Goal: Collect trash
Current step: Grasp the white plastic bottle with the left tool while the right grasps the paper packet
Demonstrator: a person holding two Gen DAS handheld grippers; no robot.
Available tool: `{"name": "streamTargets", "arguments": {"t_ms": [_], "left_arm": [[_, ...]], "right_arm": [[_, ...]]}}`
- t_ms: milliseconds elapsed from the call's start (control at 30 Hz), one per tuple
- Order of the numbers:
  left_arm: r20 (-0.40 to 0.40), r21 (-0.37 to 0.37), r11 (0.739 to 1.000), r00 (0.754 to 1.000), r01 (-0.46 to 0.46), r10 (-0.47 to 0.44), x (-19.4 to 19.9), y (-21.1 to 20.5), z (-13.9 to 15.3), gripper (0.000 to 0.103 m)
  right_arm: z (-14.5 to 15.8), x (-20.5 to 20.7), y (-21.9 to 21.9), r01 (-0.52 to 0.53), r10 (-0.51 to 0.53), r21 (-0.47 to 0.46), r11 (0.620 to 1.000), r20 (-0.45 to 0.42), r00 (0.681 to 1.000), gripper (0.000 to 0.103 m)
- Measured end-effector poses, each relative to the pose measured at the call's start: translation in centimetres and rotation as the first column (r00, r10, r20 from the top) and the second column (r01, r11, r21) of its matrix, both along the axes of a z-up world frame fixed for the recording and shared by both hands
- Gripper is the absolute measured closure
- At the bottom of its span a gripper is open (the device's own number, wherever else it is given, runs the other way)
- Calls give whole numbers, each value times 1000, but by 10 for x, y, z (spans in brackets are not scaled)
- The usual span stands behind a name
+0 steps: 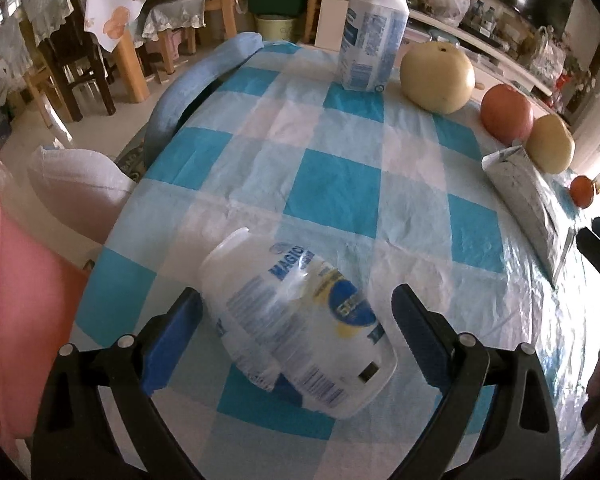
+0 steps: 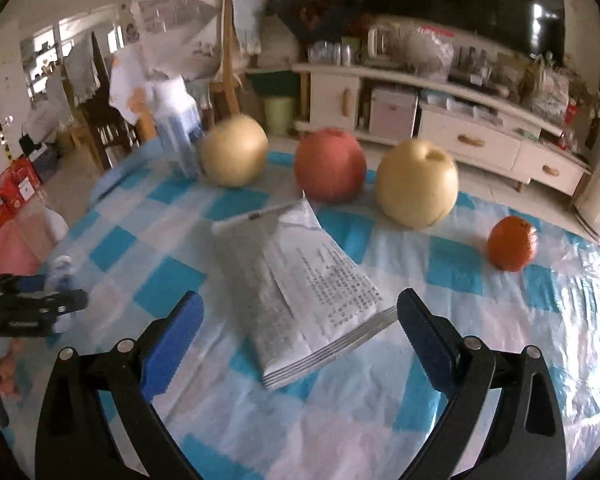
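Checked tablecloth (image 1: 340, 184), holding: one tipped plastic bottle (image 1: 300, 328) lying near its edge between the spread fingers of the left gripper (image 1: 296, 312), seemingly lined up for a grab; one flattened silver pouch (image 2: 300, 296) toward the fruit, framed by the right gripper (image 2: 300, 320), jaws likewise apart.

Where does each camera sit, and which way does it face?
Left wrist: on the left gripper, facing forward over a lying bottle between its open fingers; the right gripper's tip shows at the edge.
Right wrist: on the right gripper, open, facing a foil packet and fruit; the left gripper and a hand show at left.
Shared: the checked tablecloth, standing bottle, packet, red apple.
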State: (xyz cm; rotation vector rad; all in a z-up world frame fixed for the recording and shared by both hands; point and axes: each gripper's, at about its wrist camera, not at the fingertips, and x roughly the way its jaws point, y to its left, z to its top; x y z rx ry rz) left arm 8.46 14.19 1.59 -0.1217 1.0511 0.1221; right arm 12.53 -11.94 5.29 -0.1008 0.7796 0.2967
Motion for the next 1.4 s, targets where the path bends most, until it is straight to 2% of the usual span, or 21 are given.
{"name": "streamTargets", "arguments": {"t_ms": [133, 367, 600, 667, 800, 867, 900, 1033, 1067, 1100, 1133, 1167, 1200, 1333, 1367, 1400], "left_arm": [[0, 32, 999, 1000, 14, -14, -1, -3, -1, 7], [19, 61, 998, 1000, 20, -21, 0, -4, -2, 7], [43, 64, 998, 999, 24, -27, 0, -4, -4, 7], [46, 62, 998, 999, 27, -30, 0, -3, -4, 7], [50, 64, 997, 998, 38, -41, -4, -3, -3, 10], [55, 66, 997, 997, 43, -47, -6, -4, -2, 16], [57, 67, 997, 997, 44, -48, -7, -4, -1, 20], [60, 65, 996, 996, 59, -63, -10, -5, 0, 22], [58, 63, 996, 996, 63, -67, -10, -5, 0, 24], [56, 60, 996, 996, 69, -72, -11, -5, 1, 26], [57, 61, 996, 995, 72, -76, -13, -5, 1, 29], [66, 64, 995, 995, 76, -80, -14, -6, 3, 46], [68, 59, 995, 994, 80, -84, -15, -5, 4, 55], [70, 10, 996, 994, 85, -85, -18, 1, 6, 57], [70, 7, 996, 993, 91, -91, -18, 1, 6, 57], [69, 10, 995, 993, 96, -96, -19, 0, 6, 57]], "right_arm": [[-10, 18, 7, -14, 13, -73, 997, -15, 1000, 6], [-29, 41, 17, -40, 32, -94, 995, -90, 995, 6], [-33, 40, 21, -31, 23, -107, 994, -80, 997, 10], [-30, 35, 23, -45, 39, -94, 995, -66, 997, 26], [-28, 25, 34, -55, 50, -134, 989, -37, 998, 41], [-27, 20, 36, -57, 53, -132, 990, -32, 998, 51], [-27, 17, 37, -55, 52, -126, 990, -32, 998, 52], [-25, 6, 35, -51, 48, -94, 994, -31, 998, 66], [-24, 4, 34, -51, 49, -79, 996, -35, 998, 76], [-22, 1, 31, -54, 53, -36, 998, -48, 997, 82], [-20, 0, 30, -52, 51, -11, 999, -60, 997, 94], [-20, -2, 29, -44, 44, -1, 999, -65, 997, 96], [-20, -4, 28, -33, 33, 2, 999, -65, 997, 96], [-14, -7, 19, -1, 3, 38, 999, -59, 998, 96], [-11, -6, 16, 2, 2, 57, 998, -63, 998, 91], [-9, -4, 14, -1, 6, 70, 998, -70, 998, 81]]}}
